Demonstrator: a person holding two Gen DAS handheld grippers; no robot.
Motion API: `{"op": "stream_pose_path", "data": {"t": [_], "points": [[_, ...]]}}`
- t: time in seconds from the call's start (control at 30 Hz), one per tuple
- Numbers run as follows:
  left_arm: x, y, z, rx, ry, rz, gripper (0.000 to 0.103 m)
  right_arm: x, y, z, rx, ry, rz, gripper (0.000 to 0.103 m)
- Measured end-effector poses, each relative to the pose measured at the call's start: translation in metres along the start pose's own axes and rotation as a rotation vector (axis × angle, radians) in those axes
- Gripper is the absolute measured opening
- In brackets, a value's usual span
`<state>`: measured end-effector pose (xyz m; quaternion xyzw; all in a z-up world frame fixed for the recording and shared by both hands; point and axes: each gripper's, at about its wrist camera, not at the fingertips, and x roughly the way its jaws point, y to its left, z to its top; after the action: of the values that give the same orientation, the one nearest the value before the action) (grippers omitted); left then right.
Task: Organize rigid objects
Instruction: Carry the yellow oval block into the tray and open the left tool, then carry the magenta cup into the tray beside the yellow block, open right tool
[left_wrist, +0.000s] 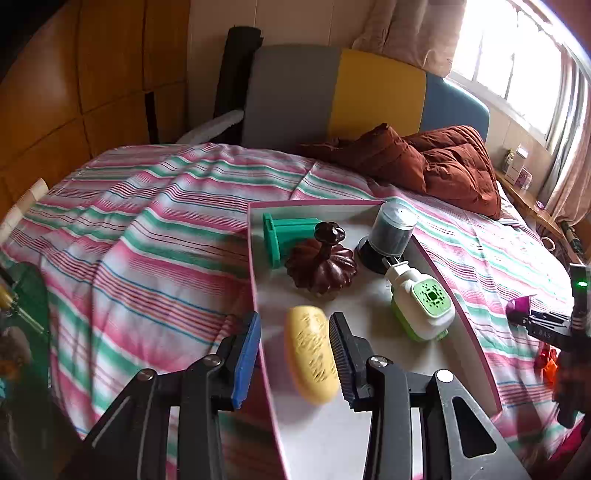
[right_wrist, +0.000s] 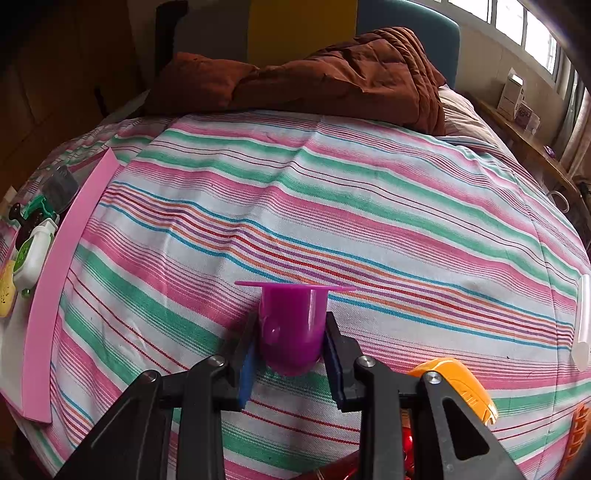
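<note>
Now the left tool (left_wrist: 294, 343) hangs over the pink-walled tray (left_wrist: 458, 306) with its jaws apart around the yellow soap-shaped block (left_wrist: 312, 356), which looks blurred and seems just released. At about three o'clock from the tray, the right tool (right_wrist: 288, 345) is clamped on the purple cup (right_wrist: 291, 325) above the striped bed (right_wrist: 332, 192). Carry the cup clear over the tray wall and set it in bare space near the white-and-green plug-in device (left_wrist: 423, 306).

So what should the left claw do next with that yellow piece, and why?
Probably draw the left claw back off the pink-edged tray. The yellow piece sits between its pads with a gap on the left side, apparently released over the tray, while the right claw waits gripping the purple cup.
</note>
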<state>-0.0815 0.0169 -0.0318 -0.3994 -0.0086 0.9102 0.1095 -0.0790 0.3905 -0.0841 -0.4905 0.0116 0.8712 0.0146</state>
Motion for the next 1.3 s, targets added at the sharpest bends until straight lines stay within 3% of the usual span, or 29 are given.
{"op": "stream_pose_path", "data": {"t": [0.2,0.43,1.0,1.17,1.3], "points": [[-0.019,-0.004,-0.024,0.012,0.028,-0.034,0.039,0.0,0.001,0.0,-0.012,-0.002,-0.01,0.031],[-0.025,-0.02,-0.045,0.04,0.066,-0.022,0.039,-0.001,0.0,-0.001,-0.02,-0.01,-0.015,0.031],[-0.039,-0.027,-0.045,0.062,0.042,-0.026,0.043,-0.003,0.006,0.0,-0.033,0.013,-0.055,0.031],[-0.041,-0.025,-0.046,0.061,0.037,-0.036,0.045,-0.013,0.011,-0.003,-0.001,0.044,-0.03,0.031],[-0.042,-0.024,-0.048,0.057,0.037,-0.047,0.045,-0.035,0.031,-0.006,-0.017,0.005,0.029,0.031]]}}
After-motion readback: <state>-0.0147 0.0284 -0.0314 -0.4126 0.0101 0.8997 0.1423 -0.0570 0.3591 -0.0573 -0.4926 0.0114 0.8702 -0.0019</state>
